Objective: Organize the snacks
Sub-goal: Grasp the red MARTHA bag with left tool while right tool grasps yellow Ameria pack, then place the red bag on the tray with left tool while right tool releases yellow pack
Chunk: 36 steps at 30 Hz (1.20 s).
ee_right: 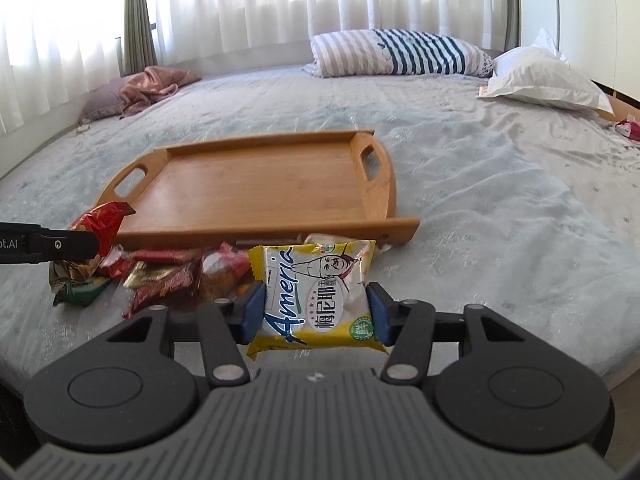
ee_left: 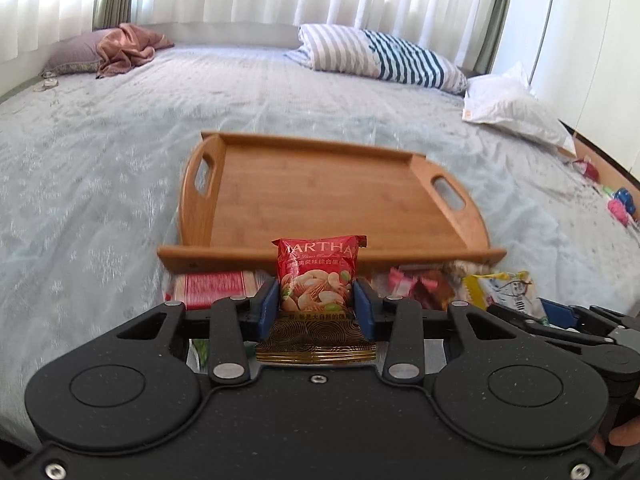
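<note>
Both tools loaded, tray (ee_left: 320, 192) on the bed (ee_left: 100, 200) still bare

Left tool (ee_left: 316, 304) clamps the red nut packet (ee_left: 318, 276), right tool (ee_right: 316, 310) the yellow packet (ee_right: 316, 292); slick wrappers could slip out before clearing the tray rim.

The tray (ee_right: 256, 184) lies on the bed (ee_right: 500, 208), with the heap of snacks (ee_right: 176, 276) just before its near rim. Behind it, pillows (ee_right: 400, 56) lie by the curtains (ee_right: 280, 0).
</note>
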Available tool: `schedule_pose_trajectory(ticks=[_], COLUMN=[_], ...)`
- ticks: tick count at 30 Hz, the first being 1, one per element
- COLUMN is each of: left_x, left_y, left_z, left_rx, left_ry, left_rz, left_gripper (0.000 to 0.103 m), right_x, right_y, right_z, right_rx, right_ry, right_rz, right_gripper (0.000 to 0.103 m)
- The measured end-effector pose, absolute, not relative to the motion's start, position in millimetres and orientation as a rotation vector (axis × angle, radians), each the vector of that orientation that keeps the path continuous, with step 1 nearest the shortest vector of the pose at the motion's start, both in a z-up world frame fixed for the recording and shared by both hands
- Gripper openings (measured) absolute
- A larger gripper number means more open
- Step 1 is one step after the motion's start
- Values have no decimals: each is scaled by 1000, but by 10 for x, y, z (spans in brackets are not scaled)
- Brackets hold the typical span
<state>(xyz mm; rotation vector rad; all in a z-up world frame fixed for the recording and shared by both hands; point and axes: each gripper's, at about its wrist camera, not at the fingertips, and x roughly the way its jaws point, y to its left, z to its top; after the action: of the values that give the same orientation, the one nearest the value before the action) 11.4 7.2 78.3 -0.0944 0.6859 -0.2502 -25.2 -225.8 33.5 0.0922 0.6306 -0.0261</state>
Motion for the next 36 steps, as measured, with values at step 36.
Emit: schedule_pose_trajectory(ticks=[36], left_x=[2941], left_y=[-892], left_z=[629], left_rx=[-68], left_ry=[888], left_rz=[-215], left_gripper=[37], right_x=[2684], right_y=[-2831], right_z=[484], right_rx=[161], right_ry=[844], right_rz=[154], right_gripper=[59])
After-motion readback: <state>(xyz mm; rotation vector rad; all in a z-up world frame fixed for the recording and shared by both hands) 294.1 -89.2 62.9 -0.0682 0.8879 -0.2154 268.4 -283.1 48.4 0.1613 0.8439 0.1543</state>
